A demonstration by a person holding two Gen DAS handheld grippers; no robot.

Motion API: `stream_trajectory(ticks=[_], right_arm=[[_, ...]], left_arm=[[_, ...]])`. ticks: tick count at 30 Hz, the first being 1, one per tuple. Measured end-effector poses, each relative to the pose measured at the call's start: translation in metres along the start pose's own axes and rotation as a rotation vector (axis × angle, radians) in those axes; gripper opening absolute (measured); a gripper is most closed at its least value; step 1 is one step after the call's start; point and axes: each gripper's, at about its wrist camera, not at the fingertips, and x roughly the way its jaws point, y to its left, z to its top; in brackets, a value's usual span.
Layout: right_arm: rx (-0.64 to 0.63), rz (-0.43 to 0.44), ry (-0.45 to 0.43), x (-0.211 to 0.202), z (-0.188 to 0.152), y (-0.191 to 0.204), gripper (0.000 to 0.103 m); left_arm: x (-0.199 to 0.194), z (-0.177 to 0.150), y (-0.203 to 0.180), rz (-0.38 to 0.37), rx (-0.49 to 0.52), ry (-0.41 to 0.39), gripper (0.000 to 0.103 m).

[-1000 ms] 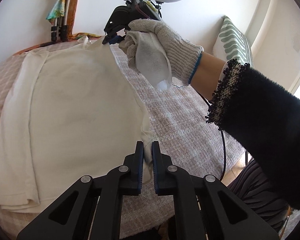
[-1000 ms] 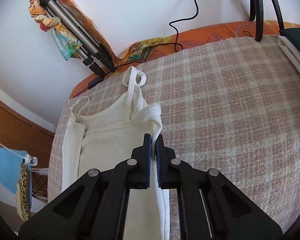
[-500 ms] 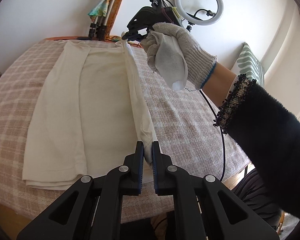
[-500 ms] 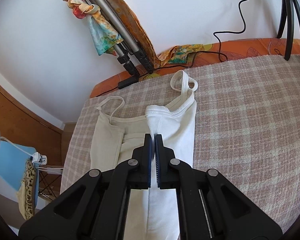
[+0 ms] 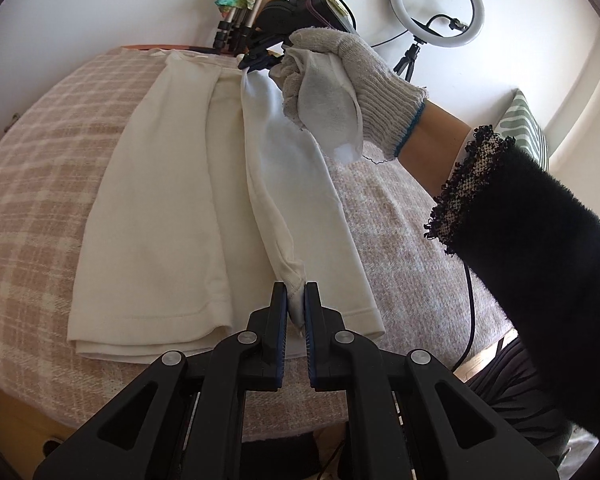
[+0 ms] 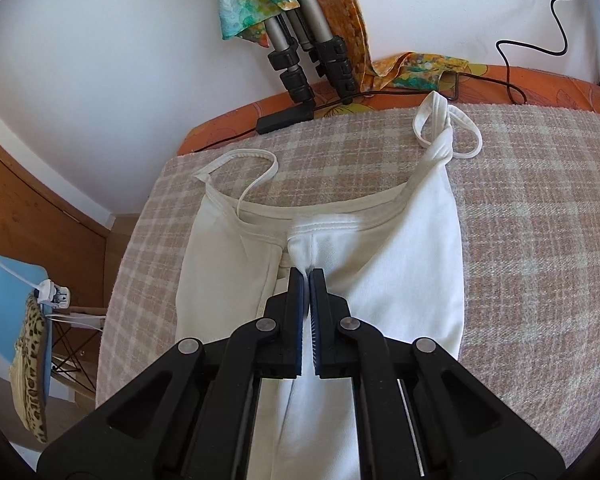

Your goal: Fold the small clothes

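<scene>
A cream strappy top lies on the plaid-covered table, its left side folded inward. My left gripper is shut on the hem corner of the top's right side, lifted a little off the table. At the far end my right gripper, held by a gloved hand, pinches the same side near the neckline. In the right wrist view my right gripper is shut on the top at its neckline edge. That side is pulled over toward the middle. Both straps lie flat.
A folded tripod with colourful scarves leans on the wall behind the table, and a black cable runs along the orange back edge. A ring light stands at the right, with a striped cushion beyond. A black sleeve crosses the right side.
Both grippers have carried the top's right side leftward over the middle, so the garment now looks narrower. The fold stands as a raised ridge between the two grips.
</scene>
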Motion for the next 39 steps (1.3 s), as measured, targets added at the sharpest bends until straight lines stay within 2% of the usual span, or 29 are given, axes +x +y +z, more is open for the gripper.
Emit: stream_trajectory(ticks=[8,17,19,21,22,25,29,32,35,39], right_arm=[[0.000,0.002,0.011,0.011,-0.002,-0.003,0.005],[0.040,0.103,-0.020,-0.013,-0.002,-0.015,0.009],[0.027,0.122,-0.032,-0.024,-0.004,-0.015,0.018],[0.016,0.127,-0.051,-0.038,-0.008,-0.015,0.045],[0.010,0.129,-0.059,-0.045,-0.010,-0.014,0.049],[-0.017,0.112,-0.061,-0.064,-0.019,-0.011,0.049],[-0.069,0.100,-0.053,-0.094,-0.042,-0.004,0.049],[-0.124,0.071,-0.048,-0.117,-0.070,-0.002,0.049],[-0.126,0.063,-0.027,-0.138,-0.101,-0.009,0.049],[-0.154,0.050,-0.004,-0.160,-0.145,-0.009,0.049]], left_arm=[[0.003,-0.001,0.001,0.001,0.009,0.022,0.007],[-0.006,-0.002,0.004,0.044,0.011,0.036,0.011],[-0.014,-0.003,0.007,0.039,-0.003,0.023,0.011],[-0.021,-0.002,0.007,0.040,0.001,0.004,0.011],[-0.026,-0.001,0.005,0.043,0.009,-0.007,0.011],[-0.038,0.003,0.005,0.047,0.026,-0.038,0.011],[-0.051,0.007,0.016,0.072,0.029,-0.060,0.012],[-0.056,0.008,0.034,0.073,-0.008,-0.035,0.014],[-0.059,0.011,0.048,0.094,-0.028,-0.011,0.019],[-0.063,0.018,0.067,0.089,-0.072,0.021,0.020]])
